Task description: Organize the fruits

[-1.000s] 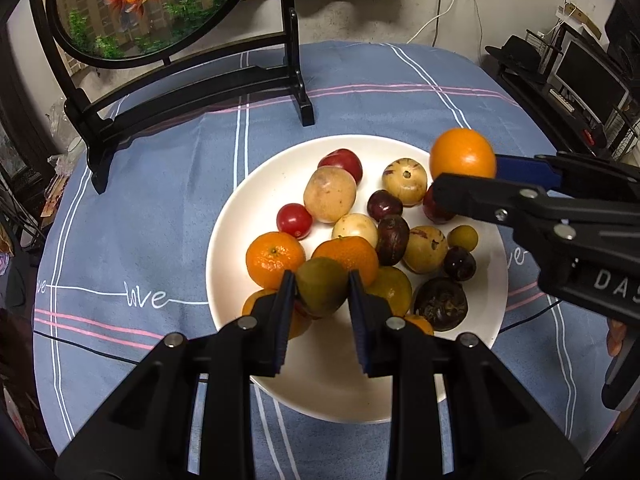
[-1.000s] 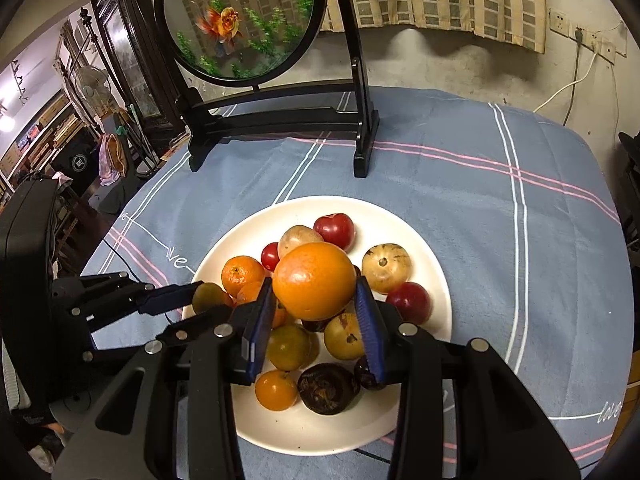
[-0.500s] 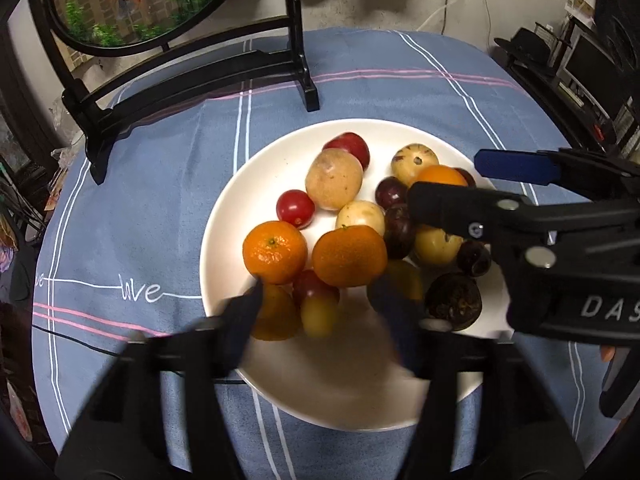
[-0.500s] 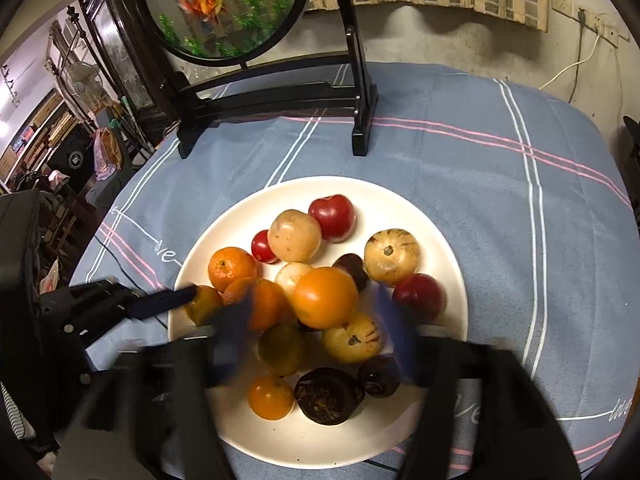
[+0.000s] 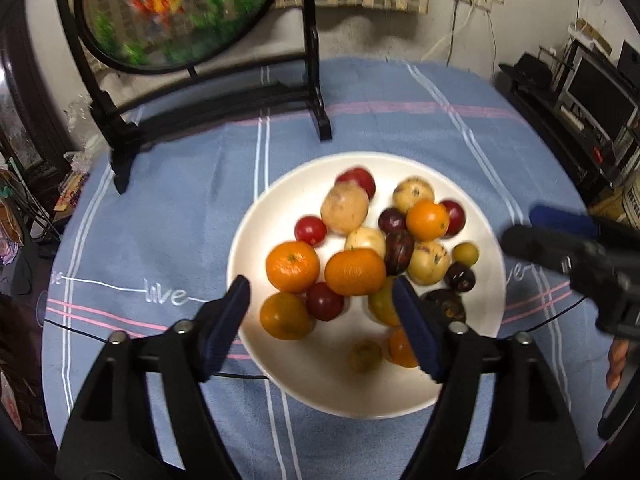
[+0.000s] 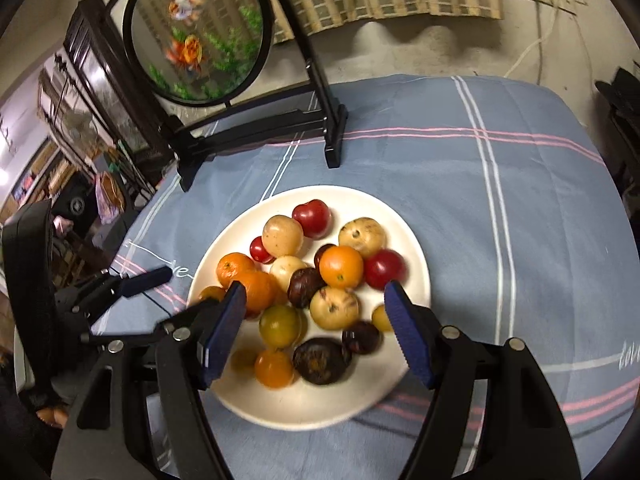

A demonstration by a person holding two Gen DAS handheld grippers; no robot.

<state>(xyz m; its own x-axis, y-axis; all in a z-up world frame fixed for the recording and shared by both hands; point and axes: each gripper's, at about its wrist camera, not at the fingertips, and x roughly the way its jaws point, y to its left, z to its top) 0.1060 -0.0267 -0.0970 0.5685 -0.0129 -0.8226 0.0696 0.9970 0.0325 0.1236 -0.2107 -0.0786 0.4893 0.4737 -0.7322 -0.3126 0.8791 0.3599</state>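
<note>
On white plate (image 5: pixel 256 240), mixed fruits (image 5: pixel 354 272)

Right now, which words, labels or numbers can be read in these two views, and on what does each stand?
"love", white script stitched on the blue tablecloth, left of the plate.
A second white script word at the cloth's right edge: cut off, unreadable.
Label on a container at the far right: too blurred.
No other text legible.
</note>
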